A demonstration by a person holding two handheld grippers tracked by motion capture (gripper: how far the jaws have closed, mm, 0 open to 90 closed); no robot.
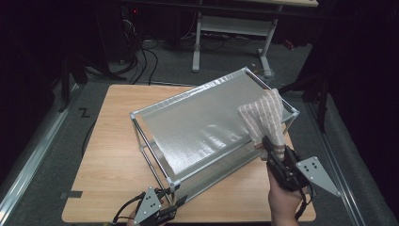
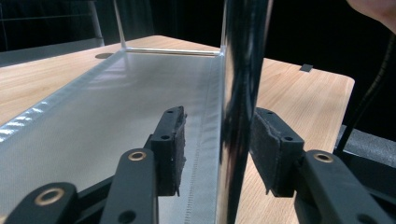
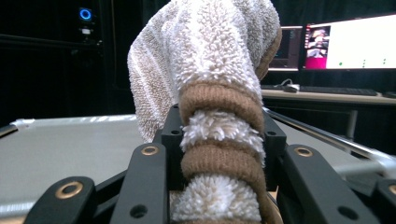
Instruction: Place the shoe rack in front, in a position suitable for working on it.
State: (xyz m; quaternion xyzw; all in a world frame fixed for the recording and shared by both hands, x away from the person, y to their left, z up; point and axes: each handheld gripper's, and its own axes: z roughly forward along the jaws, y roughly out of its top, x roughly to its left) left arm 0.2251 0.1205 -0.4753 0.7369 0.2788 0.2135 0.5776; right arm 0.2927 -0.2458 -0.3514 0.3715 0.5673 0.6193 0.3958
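A metal-framed rack (image 1: pixel 188 95) with a silver sheet (image 1: pixel 202 127) stretched over its top stands slanted on the wooden table (image 1: pixel 108 141). A white towel with tan stripes (image 1: pixel 266 117) hangs over the rack's right end. My right gripper (image 1: pixel 270 147) is shut on its lower edge, and the towel (image 3: pixel 210 51) rises bunched between the jaws of my right gripper (image 3: pixel 219 135). At the rack's near corner, my left gripper (image 1: pixel 176 197) is open. The upright corner post (image 2: pixel 240 93) stands between the jaws of my left gripper (image 2: pixel 217 140), close to the right pad and apart from the left pad.
A strip of black tape (image 1: pixel 71 194) sits at the table's front left edge. Beyond the table are a white desk frame (image 1: pixel 230 28) and floor cables (image 1: pixel 141 61). Lit monitors (image 3: pixel 345 44) stand on a desk behind the rack in the right gripper view.
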